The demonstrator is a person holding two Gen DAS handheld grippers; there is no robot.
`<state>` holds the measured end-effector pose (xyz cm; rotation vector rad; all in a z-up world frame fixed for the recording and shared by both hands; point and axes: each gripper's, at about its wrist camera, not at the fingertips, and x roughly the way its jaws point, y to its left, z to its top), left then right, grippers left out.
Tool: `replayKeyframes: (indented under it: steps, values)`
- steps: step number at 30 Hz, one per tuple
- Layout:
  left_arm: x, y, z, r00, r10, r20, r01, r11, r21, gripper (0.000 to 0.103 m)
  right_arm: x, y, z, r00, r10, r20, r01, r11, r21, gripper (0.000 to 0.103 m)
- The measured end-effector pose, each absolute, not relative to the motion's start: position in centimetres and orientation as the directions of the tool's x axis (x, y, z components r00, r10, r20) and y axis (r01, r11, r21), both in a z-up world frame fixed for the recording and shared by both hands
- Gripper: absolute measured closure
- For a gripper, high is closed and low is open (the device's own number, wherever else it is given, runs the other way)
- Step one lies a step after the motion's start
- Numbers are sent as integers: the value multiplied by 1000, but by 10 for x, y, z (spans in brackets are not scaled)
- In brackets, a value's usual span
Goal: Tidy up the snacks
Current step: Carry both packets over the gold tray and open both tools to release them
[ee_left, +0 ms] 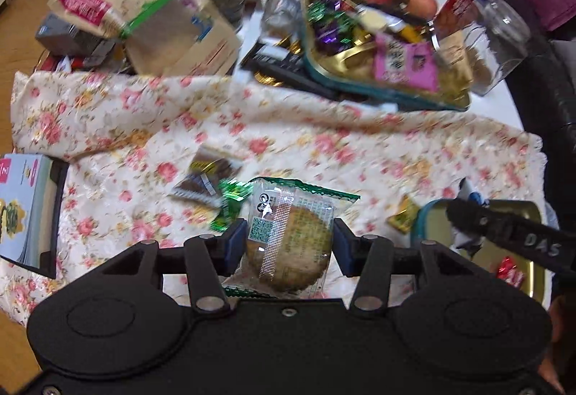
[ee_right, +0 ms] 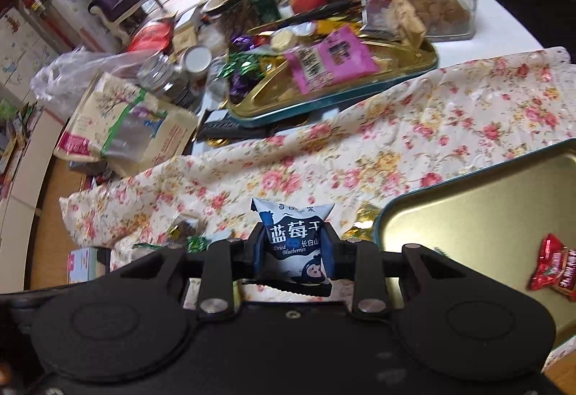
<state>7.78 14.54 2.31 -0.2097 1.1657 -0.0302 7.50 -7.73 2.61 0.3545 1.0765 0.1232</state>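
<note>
Both grippers fill the near edge of my views, each carrying a snack above the floral cloth (ee_left: 288, 128) on the counter. My left gripper (ee_left: 289, 245) has its jaws clamped on a wrapped biscuit (ee_left: 291, 244), held by its two sides. My right gripper (ee_right: 293, 251) has its jaws clenched on a blueberry pack (ee_right: 293, 236), gripped at mid-body.

I judge the gold tin (ee_right: 486, 215), near and right with one red candy (ee_right: 556, 269) inside, to be where these go. A fuller tray (ee_right: 360, 100) sits far across the cloth. To do this well, I would carry each snack fully over the tin's rim before letting go, low enough that nothing bounces out, and take the hands in turn, since the right gripper already crosses the left view over the tin.

Both grippers point steeply down toward the cloth, the right just left of the tin. Loose sweets (ee_left: 230, 204) lie on the cloth beneath the biscuit, not yet collected.
</note>
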Motion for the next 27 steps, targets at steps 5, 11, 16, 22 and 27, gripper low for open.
replayKeyframes:
  steps: [5, 11, 16, 22, 27]
  values:
    - [80, 107, 37, 420, -168, -892, -38, 979, -202, 47, 71, -111, 34, 510, 209, -834, 134, 939, 317, 70]
    - [81, 51, 41, 422, -198, -884, 54, 980, -194, 47, 56, -156, 43, 558, 101, -824, 214, 941, 261, 70]
    - [78, 8, 33, 379, -242, -893, 130, 969, -208, 47, 47, -197, 46, 569, 40, -821, 301, 920, 253, 70]
    - [65, -36, 22, 322, -268, -908, 227, 953, -200, 47, 41, -238, 43, 566, -30, -824, 408, 879, 248, 70]
    - [51, -57, 12, 267, -281, -922, 307, 932, -196, 47, 35, -262, 42, 562, -51, -825, 455, 853, 257, 70]
